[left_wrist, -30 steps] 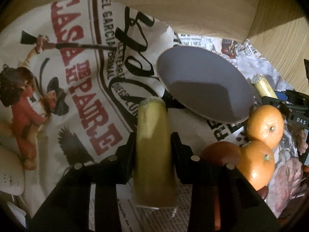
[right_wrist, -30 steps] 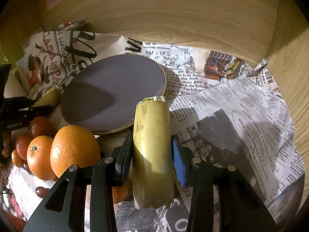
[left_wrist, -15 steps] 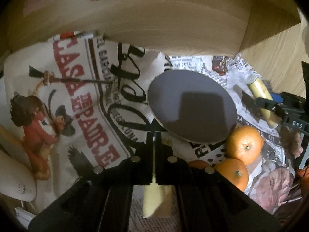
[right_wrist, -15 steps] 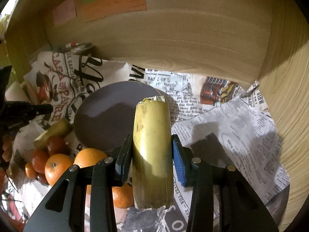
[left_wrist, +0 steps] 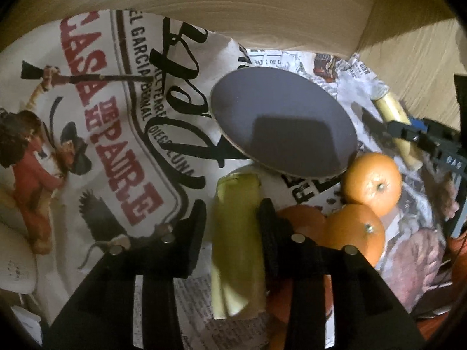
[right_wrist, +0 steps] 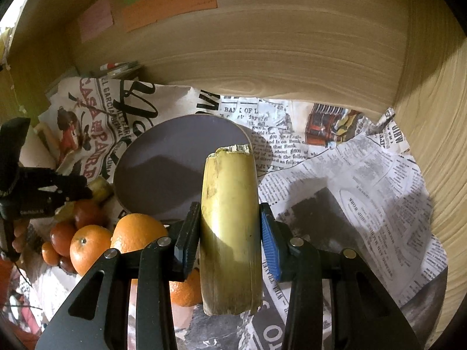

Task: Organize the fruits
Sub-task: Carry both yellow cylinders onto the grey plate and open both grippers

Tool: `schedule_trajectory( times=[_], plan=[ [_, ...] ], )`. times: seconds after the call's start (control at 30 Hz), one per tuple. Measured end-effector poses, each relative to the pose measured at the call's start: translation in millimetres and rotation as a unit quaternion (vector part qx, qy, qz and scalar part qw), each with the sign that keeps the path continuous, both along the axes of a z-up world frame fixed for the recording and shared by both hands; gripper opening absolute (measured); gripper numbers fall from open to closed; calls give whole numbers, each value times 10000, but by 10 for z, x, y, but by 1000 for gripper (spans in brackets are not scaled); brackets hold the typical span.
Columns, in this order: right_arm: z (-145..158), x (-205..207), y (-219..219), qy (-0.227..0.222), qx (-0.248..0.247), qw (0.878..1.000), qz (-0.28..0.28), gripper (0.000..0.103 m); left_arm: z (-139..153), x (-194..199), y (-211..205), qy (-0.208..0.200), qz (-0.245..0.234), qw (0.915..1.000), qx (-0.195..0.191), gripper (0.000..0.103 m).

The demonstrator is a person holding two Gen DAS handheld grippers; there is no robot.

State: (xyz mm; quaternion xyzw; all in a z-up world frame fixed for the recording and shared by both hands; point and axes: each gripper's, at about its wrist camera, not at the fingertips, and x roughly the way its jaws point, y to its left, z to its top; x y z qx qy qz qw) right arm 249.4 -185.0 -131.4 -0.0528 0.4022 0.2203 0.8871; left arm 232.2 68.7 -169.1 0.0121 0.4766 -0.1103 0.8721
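Seen from the left wrist: left tool (left_wrist: pixel 232 218) spread apart around a banana piece (left_wrist: pixel 238 242), with a clear gap at the left finger and the right finger close to the peel; piece lying lengthwise on newspaper (left_wrist: pixel 96 134). Just ahead, a round grey plate (left_wrist: pixel 283 125) with nothing on it. To the right, 2 oranges (left_wrist: pixel 370 182) side by side, near the plate rim. Farther right, right tool (left_wrist: pixel 408 134) clenched on a second banana piece (left_wrist: pixel 392 113).

Seen from the right wrist: right tool (right_wrist: pixel 230 233) grasping the second banana piece (right_wrist: pixel 229 233) between both fingers, held above the newspaper (right_wrist: pixel 364 180) with the torn end pointing forward. Grey plate (right_wrist: pixel 175 157) ahead and left. Oranges (right_wrist: pixel 137 233) and small red fruits (right_wrist: pixel 87 214) piled at the left, below the left tool (right_wrist: pixel 58 189). Wooden wall (right_wrist: pixel 292 52) behind, with coloured paper notes (right_wrist: pixel 169 3) stuck on.
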Motion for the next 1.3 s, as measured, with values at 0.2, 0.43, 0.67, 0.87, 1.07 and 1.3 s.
schedule_trajectory(
  times=[0.2, 0.43, 0.67, 0.87, 1.07, 1.3],
  plan=[
    [-9, -8, 12, 16, 18, 10000, 58, 36, -128, 136, 78, 181, 196, 9994, 213, 41],
    [-37, -22, 29, 57, 40, 9999, 94, 36, -231, 172, 143, 95, 386, 9984, 398, 36],
    [15, -13, 39, -54, 85, 9999, 67, 36, -20, 116, 208, -120, 477, 9988, 71, 35],
    [100, 2, 73, -204, 123, 9997, 94, 36, 295, 89, 104, -522, 364, 9980, -58, 35],
    [197, 44, 125, -330, 156, 9992, 137, 36, 582, 132, -36, -866, 198, 9957, -274, 35],
    [292, 194, 260, -460, 127, 9987, 189, 36, 676, 344, -285, -960, -35, 9941, -498, 35]
  ],
)
